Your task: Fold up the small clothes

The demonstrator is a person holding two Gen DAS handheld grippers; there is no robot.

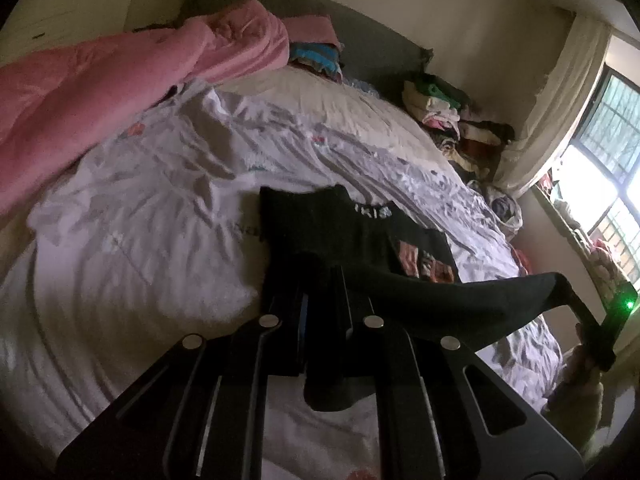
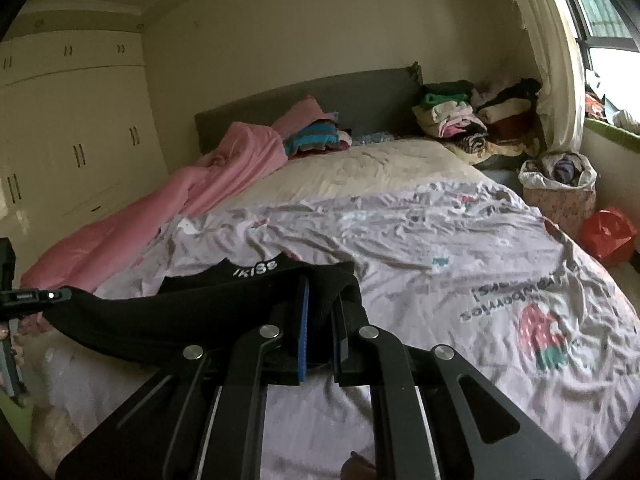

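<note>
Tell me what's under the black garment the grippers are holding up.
Under the black garment lies the wrinkled strawberry-print sheet on the bed. The patch directly beneath the cloth is covered, so anything there can't be seen.

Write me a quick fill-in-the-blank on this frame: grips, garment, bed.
1. Both the left gripper and the right gripper are shut on the ___ garment.
2. White letters on the garment's band read ___.
3. The blanket bunched along the bed's far side is ___.

Missing: black; KISS; pink
</note>
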